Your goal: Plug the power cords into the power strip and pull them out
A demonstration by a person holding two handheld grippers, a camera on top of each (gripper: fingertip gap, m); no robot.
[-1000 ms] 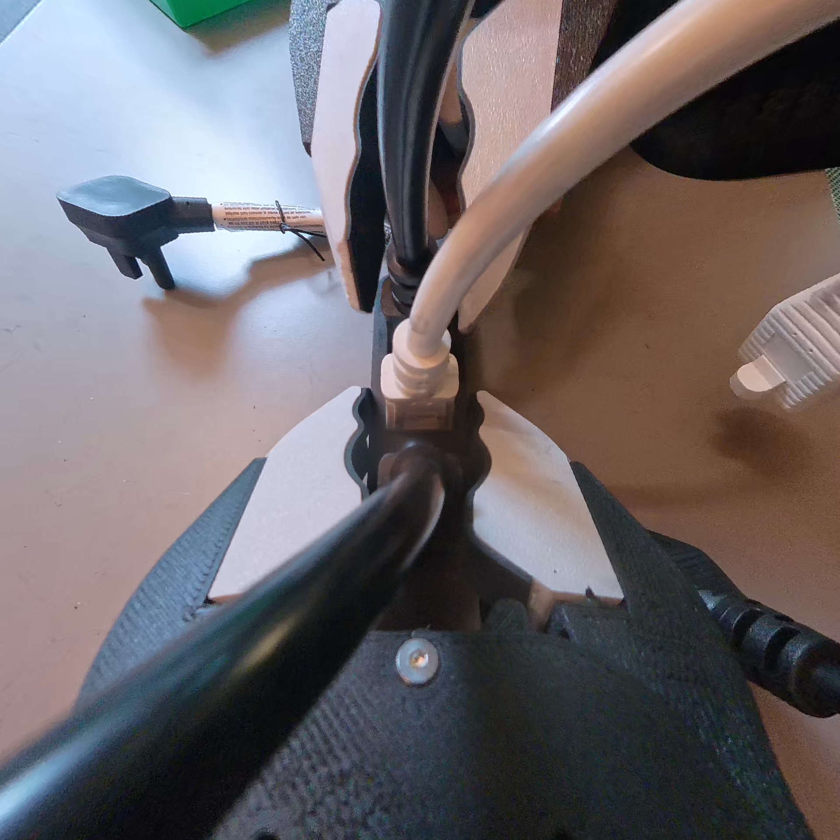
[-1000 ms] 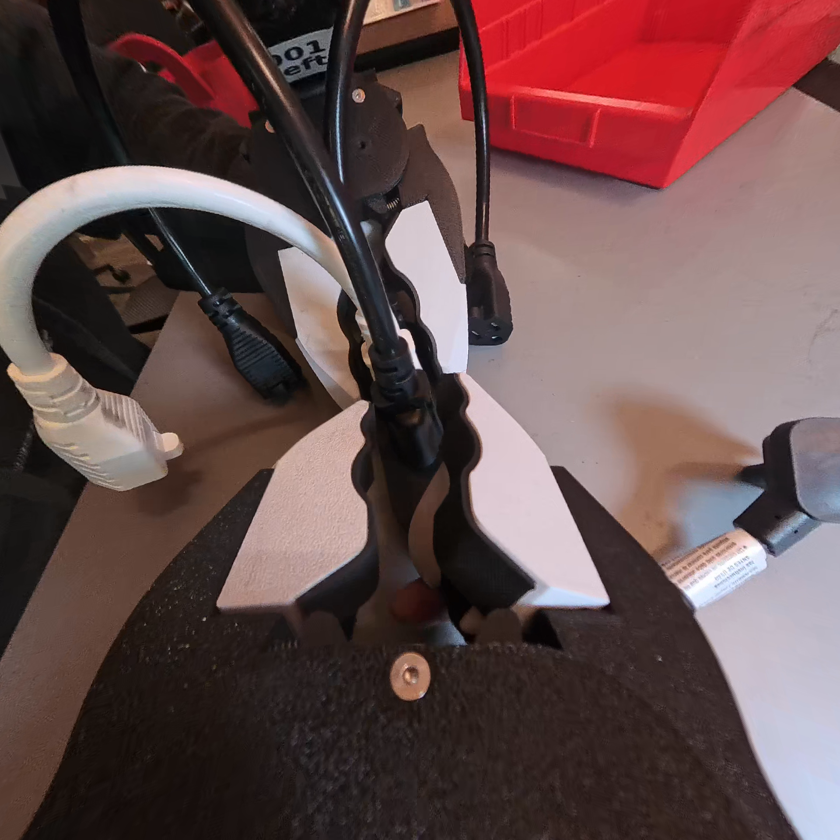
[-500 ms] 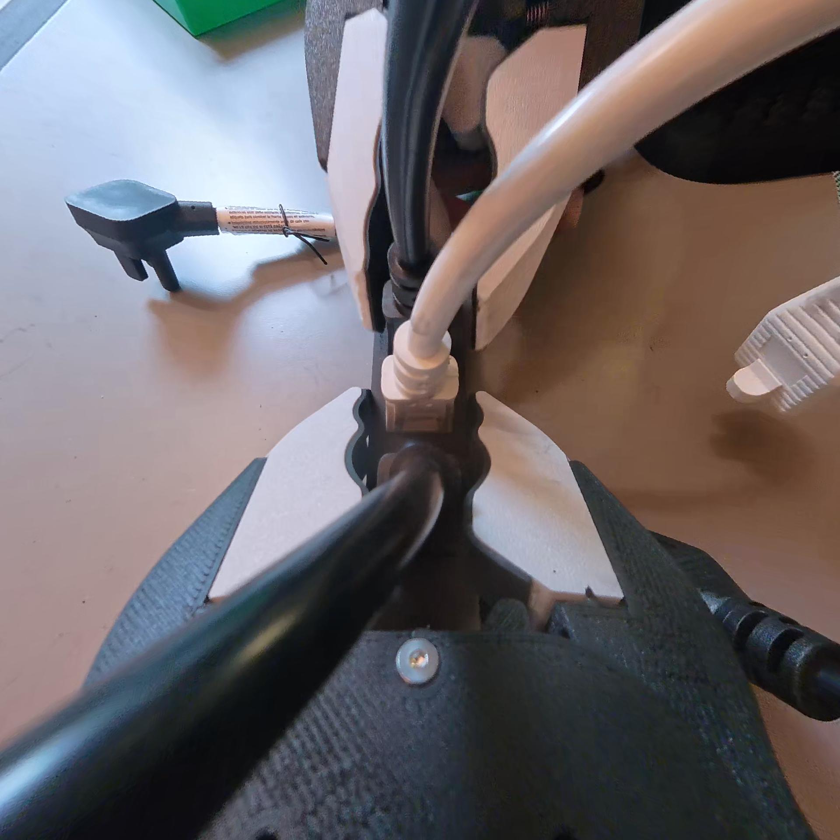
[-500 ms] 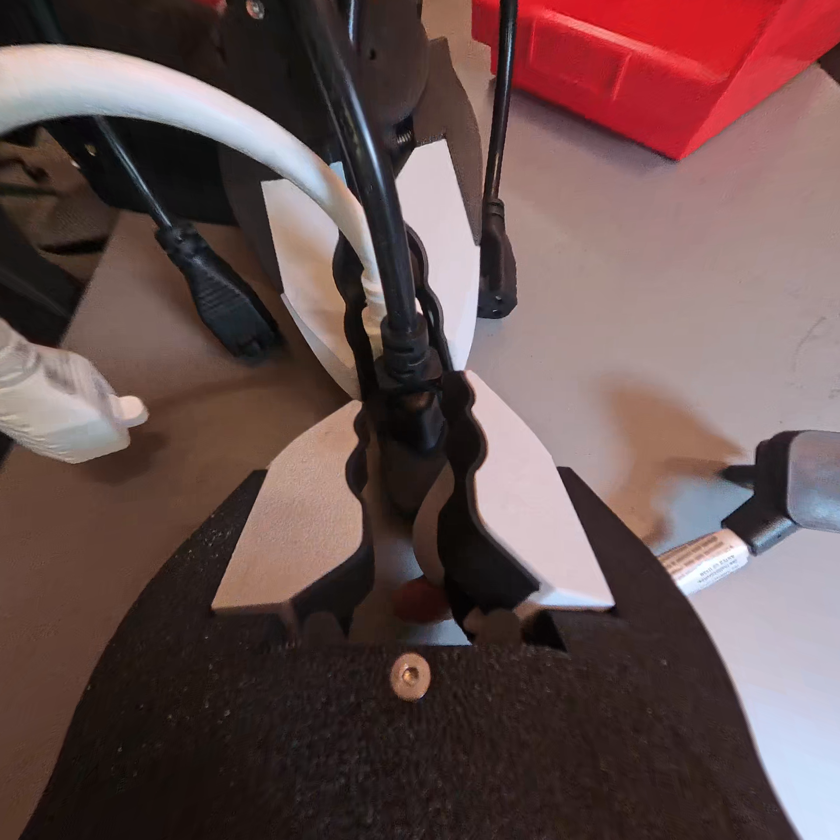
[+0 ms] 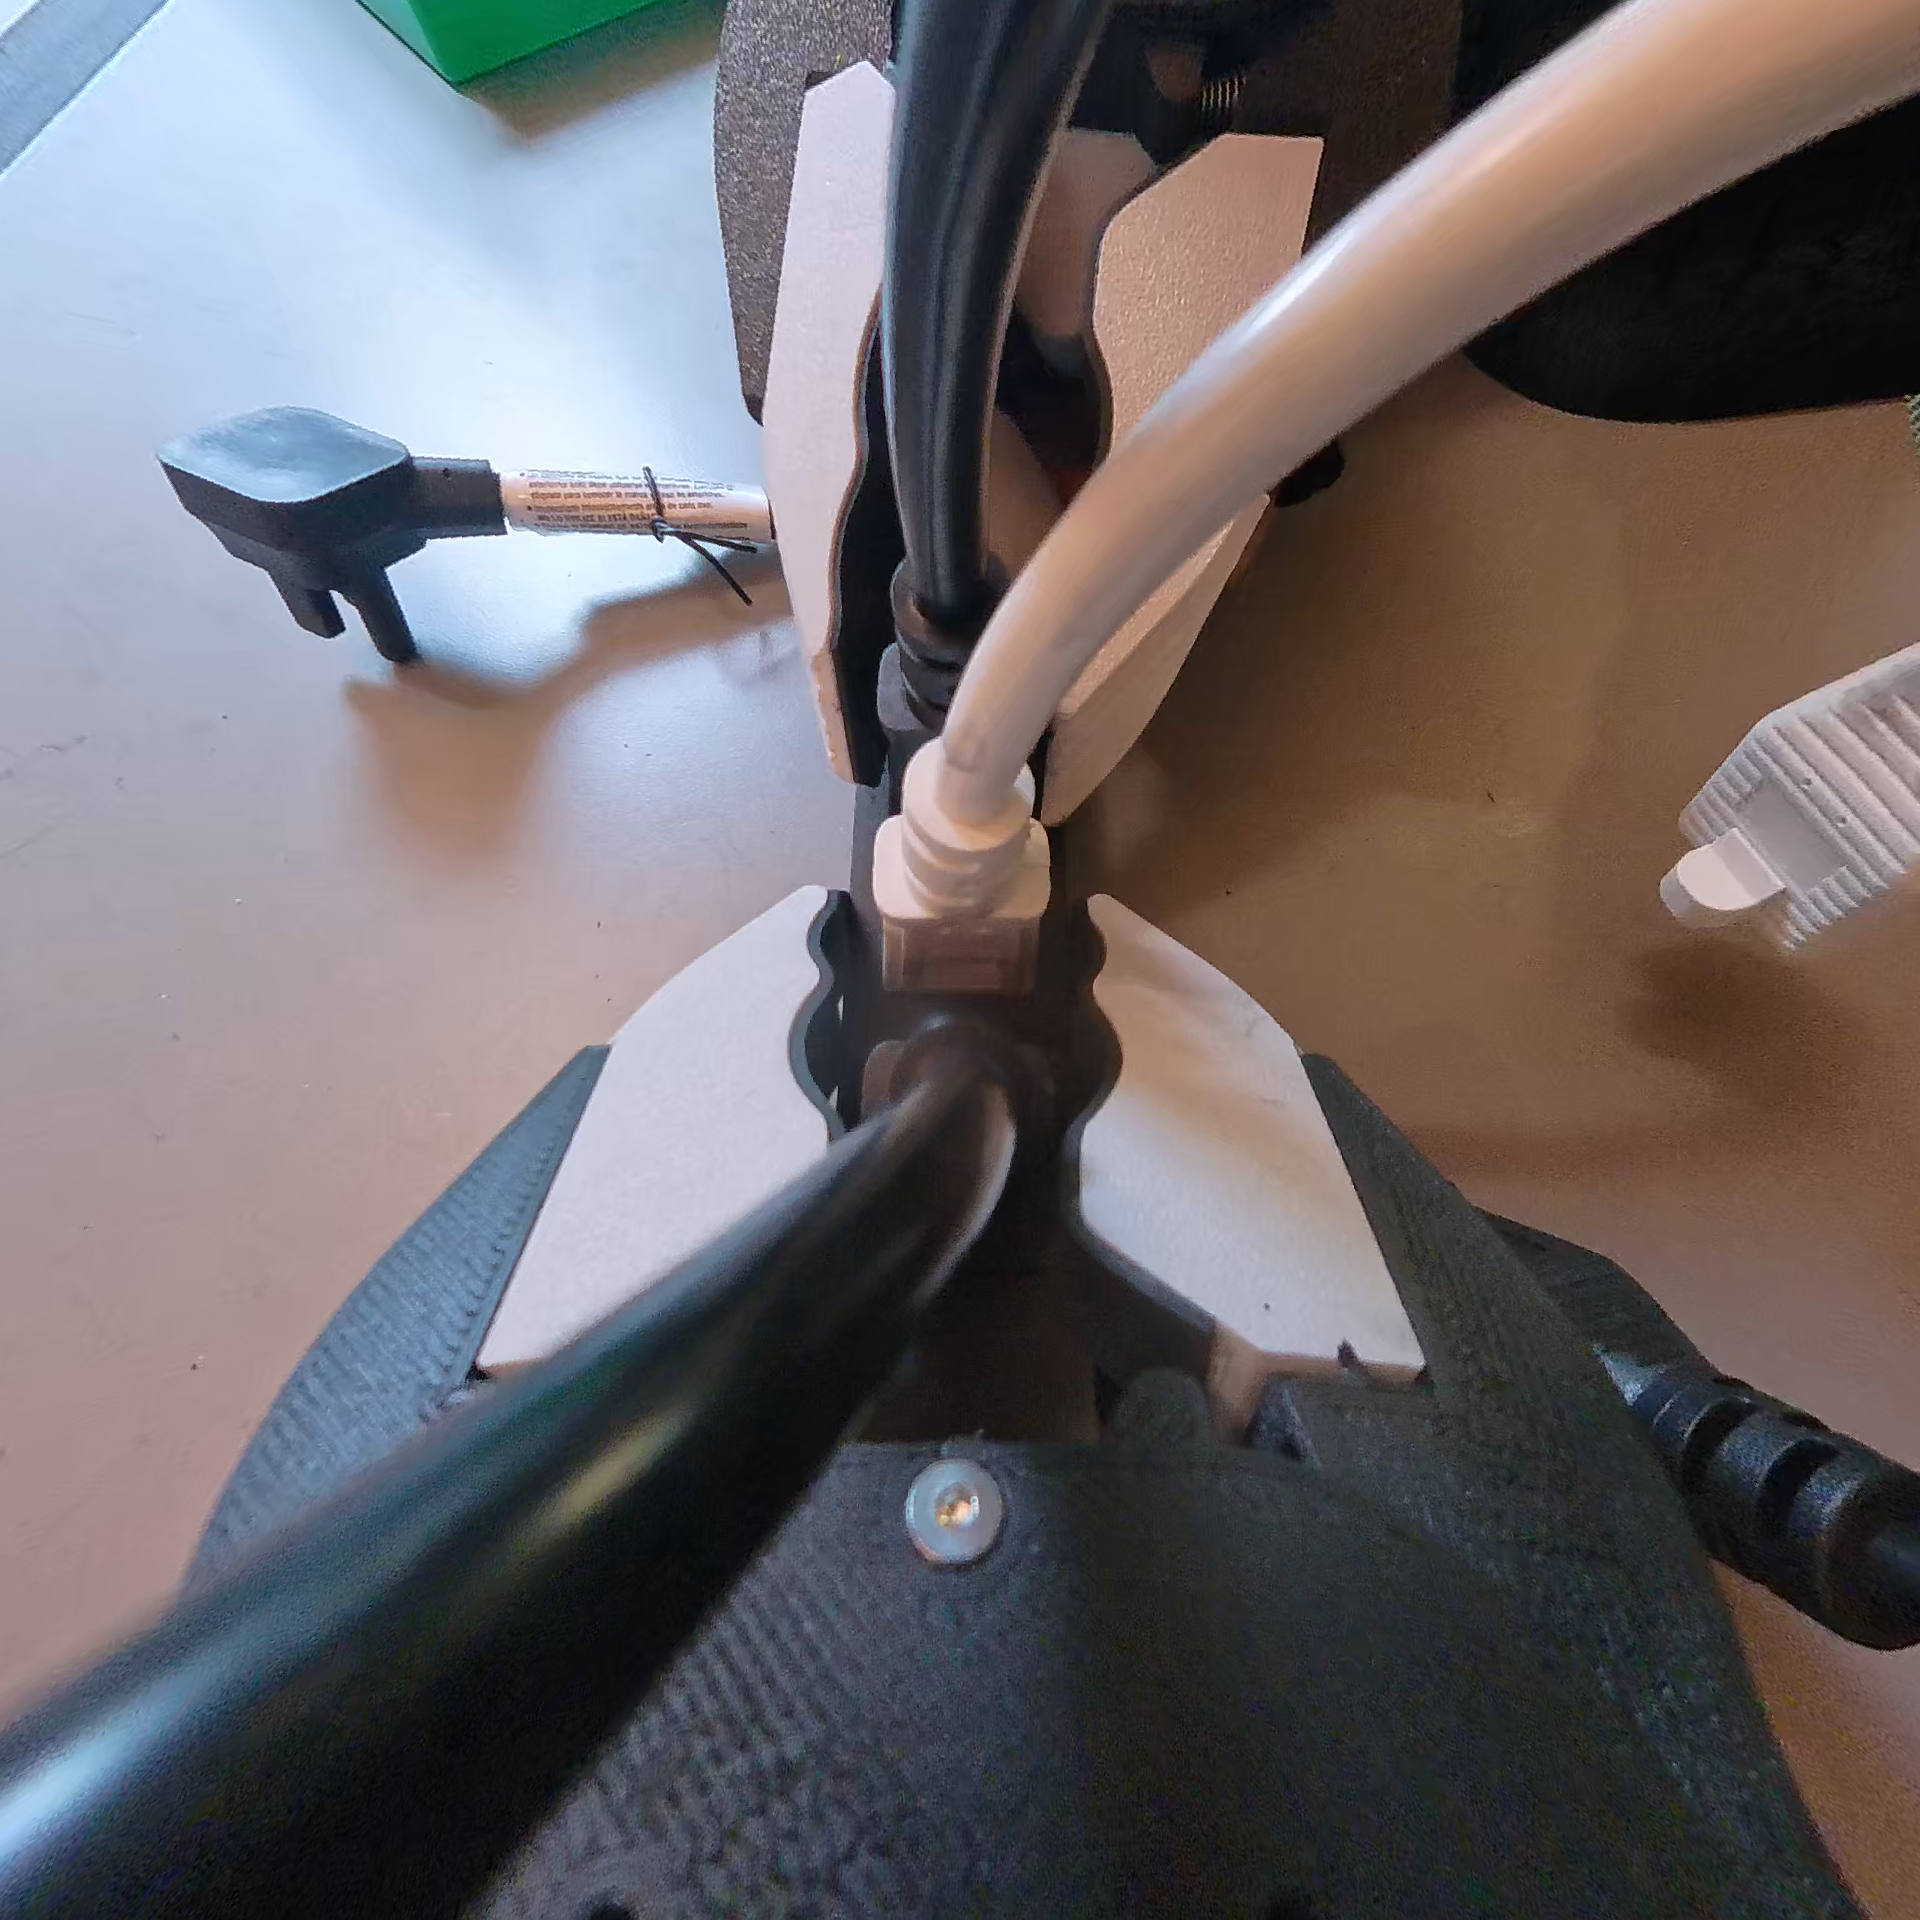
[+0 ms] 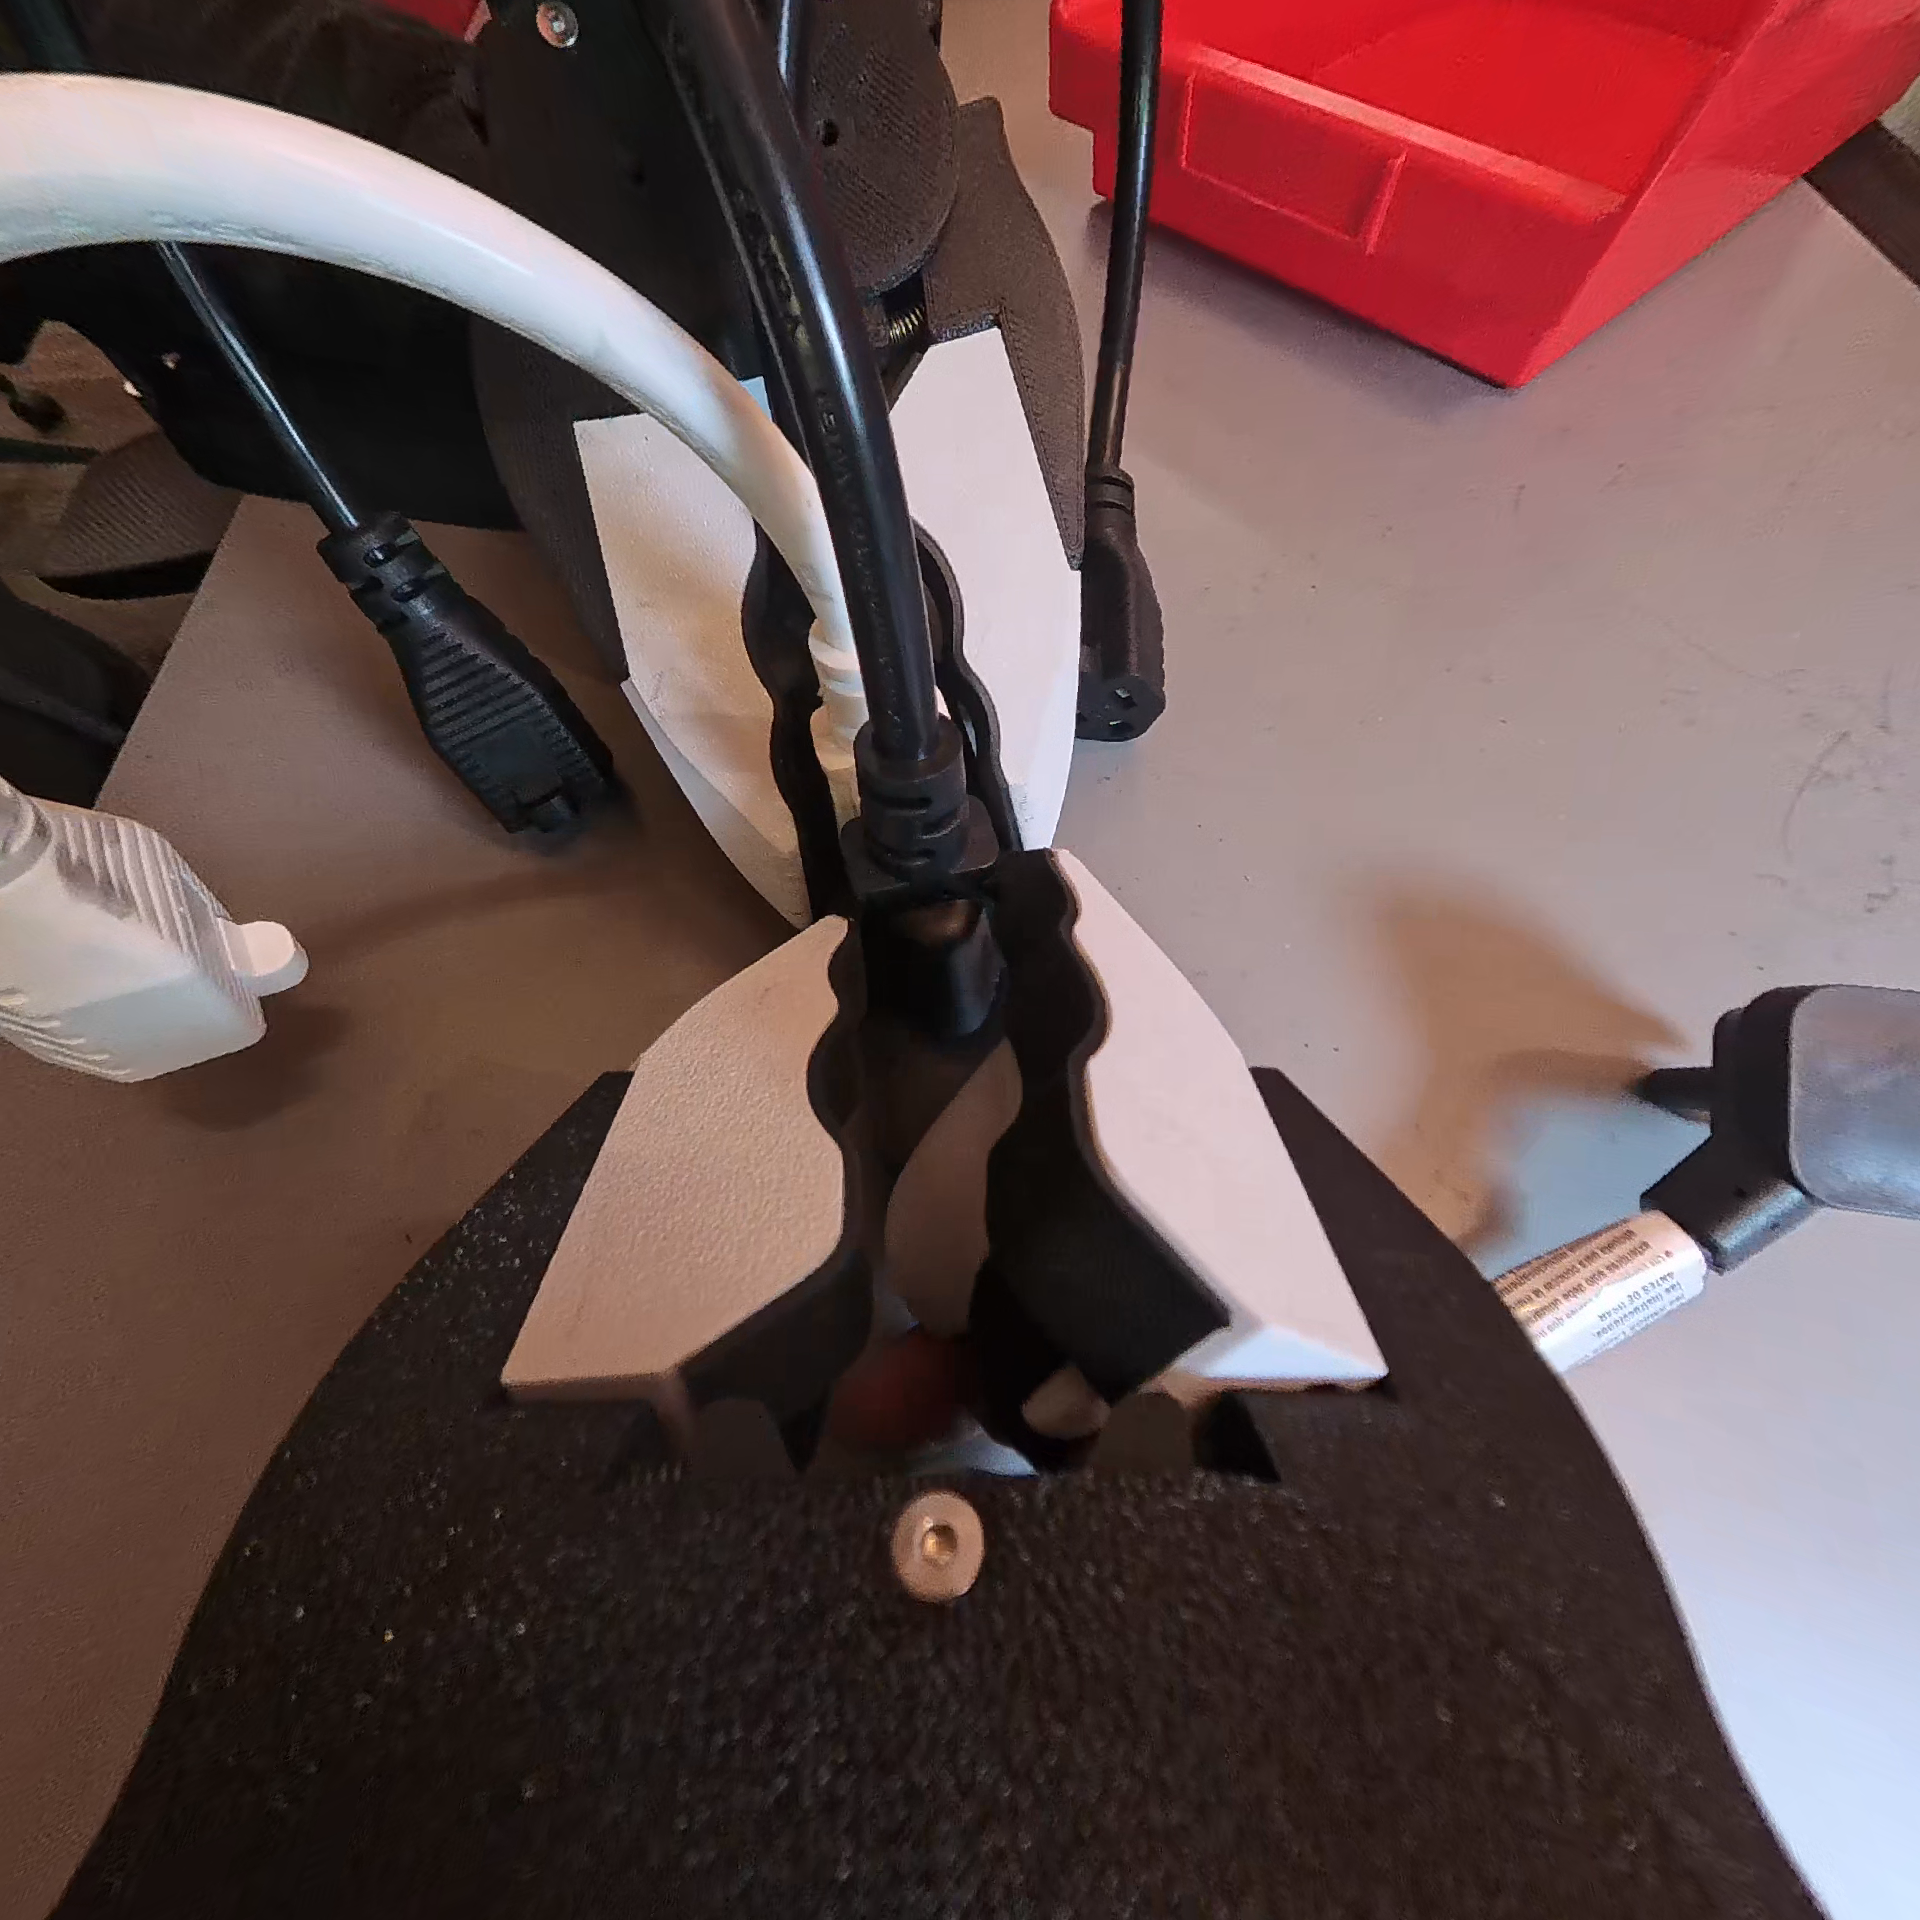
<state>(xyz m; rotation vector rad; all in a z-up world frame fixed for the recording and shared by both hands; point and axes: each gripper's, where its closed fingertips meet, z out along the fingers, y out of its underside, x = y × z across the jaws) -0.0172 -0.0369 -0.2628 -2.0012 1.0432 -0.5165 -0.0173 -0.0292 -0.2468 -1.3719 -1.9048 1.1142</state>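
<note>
My left gripper (image 5: 961,935) is shut around a narrow black power strip (image 5: 868,831) seen edge-on and mostly hidden. A white plug (image 5: 961,894) with a thick white cord (image 5: 1247,364) and a black cord's plug (image 5: 956,1070) sit in the strip between its fingers. My right gripper (image 6: 945,904) faces it tip to tip and is shut on a black plug (image 6: 930,966), whose black cord (image 6: 842,364) rises upward. In the left wrist view the right gripper (image 5: 951,790) comes from the top with that plug (image 5: 925,644) between its pads.
On the grey table lie a loose black angled plug with a labelled cord (image 5: 291,499) (image 6: 1849,1122), a loose white plug (image 5: 1808,831) (image 6: 114,956) and black cord connectors (image 6: 488,727) (image 6: 1117,665) (image 5: 1766,1496). A red bin (image 6: 1455,156) stands behind, a green box (image 5: 520,31) at the far edge.
My right gripper with the black plug has moved closer to the left gripper and the strip and tilted. The left gripper has held still.
</note>
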